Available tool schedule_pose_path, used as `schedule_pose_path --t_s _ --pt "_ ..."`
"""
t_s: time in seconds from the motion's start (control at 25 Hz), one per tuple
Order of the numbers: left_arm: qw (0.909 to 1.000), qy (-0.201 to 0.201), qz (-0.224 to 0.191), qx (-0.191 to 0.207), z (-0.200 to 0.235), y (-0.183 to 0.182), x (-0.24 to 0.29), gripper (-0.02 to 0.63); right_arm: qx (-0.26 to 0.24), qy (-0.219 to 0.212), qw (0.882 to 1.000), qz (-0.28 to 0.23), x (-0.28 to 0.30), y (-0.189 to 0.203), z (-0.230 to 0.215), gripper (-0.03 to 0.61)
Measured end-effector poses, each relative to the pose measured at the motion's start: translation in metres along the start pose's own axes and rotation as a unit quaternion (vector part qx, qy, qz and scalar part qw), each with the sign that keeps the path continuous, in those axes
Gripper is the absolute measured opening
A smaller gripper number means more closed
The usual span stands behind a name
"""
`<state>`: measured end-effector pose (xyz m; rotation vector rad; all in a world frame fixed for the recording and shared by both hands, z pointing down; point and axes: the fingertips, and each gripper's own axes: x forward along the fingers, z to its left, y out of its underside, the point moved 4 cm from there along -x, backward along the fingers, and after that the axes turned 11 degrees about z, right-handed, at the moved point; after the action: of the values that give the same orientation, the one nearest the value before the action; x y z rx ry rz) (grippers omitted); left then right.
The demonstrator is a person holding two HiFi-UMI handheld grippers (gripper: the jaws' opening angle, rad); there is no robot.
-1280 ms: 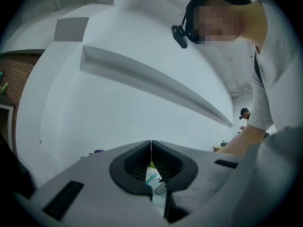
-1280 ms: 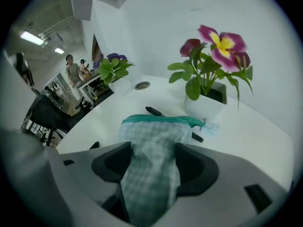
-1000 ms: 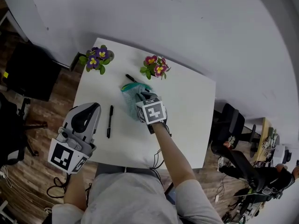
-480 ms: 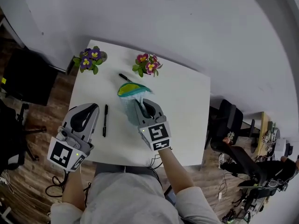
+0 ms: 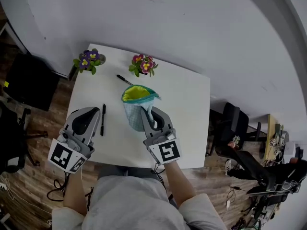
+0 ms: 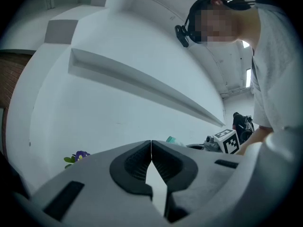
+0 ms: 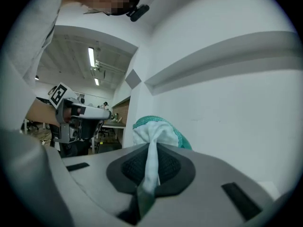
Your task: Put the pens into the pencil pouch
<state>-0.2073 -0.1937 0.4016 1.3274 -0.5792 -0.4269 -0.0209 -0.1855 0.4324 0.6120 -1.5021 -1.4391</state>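
Now clamped on a fold of the teal pencil pouch [image 5: 136,104], the jaws of the right gripper [image 5: 149,121] have raised it upright, mouth gaping for loading, while the left gripper [image 5: 93,112], jaws together and empty, waits beside the nearer black pen [image 5: 102,120] on the surface [image 5: 187,123].

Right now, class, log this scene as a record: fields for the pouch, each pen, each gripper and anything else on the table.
pouch: teal mesh pencil pouch, held up, mouth open, yellow lining showing
right gripper: shut on the pouch's fabric edge
left gripper: shut, empty
near black pen: lying on the white table, beside the left gripper
far black pen: lying beyond the pouch
other: purple potted flowers, pink potted flowers, far edge
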Motion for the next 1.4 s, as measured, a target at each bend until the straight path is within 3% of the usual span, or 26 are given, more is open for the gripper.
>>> schedule_pose_path --t_s 0.2,0.4,0.68,1.04,1.32,1.4 --pt "0.9998 0.010 0.015 0.008 -0.025 0.010 -0.002 0.025 -0.014 -0.005 0.999 -0.049 -0.033 -0.015 0.002 0.035" --pt "0.9997 -0.001 0.022 -0.007 -0.041 0.035 0.001 0.026 -0.014 -0.012 0.998 -0.066 -0.059 -0.016 0.000 0.034" --pt "0.9915 -0.052 0.113 -0.036 -0.033 0.086 0.010 0.026 -0.022 -0.025 0.997 -0.072 -0.082 -0.012 0.000 0.034" --pt "0.9610 -0.079 0.255 -0.071 0.000 0.152 0.039 0.026 -0.060 -0.020 0.995 -0.075 -0.091 -0.010 0.008 0.032" --pt "0.9268 -0.106 0.350 -0.086 0.021 0.189 0.055 0.031 -0.049 -0.007 0.996 -0.070 -0.089 -0.006 0.005 0.032" --pt "0.9141 -0.106 0.383 -0.078 0.025 0.197 0.060 0.074 -0.047 -0.004 0.997 -0.066 -0.089 -0.006 0.004 0.032"
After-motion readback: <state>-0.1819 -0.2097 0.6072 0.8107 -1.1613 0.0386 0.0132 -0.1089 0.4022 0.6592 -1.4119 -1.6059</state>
